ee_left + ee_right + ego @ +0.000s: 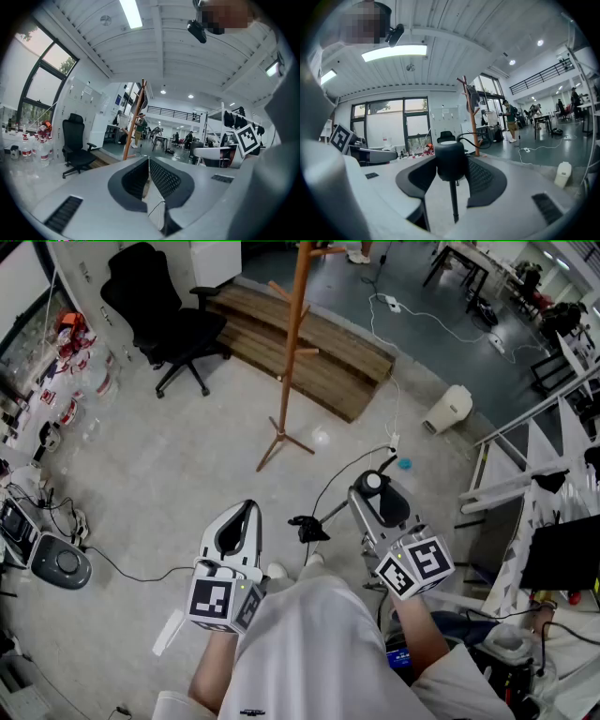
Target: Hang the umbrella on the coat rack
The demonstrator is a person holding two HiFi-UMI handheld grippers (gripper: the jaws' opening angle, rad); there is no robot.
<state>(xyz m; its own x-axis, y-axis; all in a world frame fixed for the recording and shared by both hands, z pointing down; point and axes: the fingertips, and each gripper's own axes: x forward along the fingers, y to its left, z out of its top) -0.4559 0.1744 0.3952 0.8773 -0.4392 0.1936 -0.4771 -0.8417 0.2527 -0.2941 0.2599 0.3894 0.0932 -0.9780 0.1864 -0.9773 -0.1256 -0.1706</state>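
The wooden coat rack (292,343) stands on three feet on the floor ahead; it also shows as a brown pole with pegs in the left gripper view (133,126) and the right gripper view (472,119). My right gripper (373,486) (450,161) is shut on the umbrella's black handle (449,164), which has a white cap. A thin shaft (333,514) runs from the handle down-left to a small black end (307,527). A black strap loop (477,140) arcs off the handle. My left gripper (246,509) (149,160) is shut with nothing in it, to the left of the umbrella.
A black office chair (164,320) stands at the far left beside a low wooden platform (323,348) behind the rack. A white canister (448,409) and white cables (394,306) lie on the floor at right. A metal rack (525,465) is at right, cluttered gear (56,559) at left.
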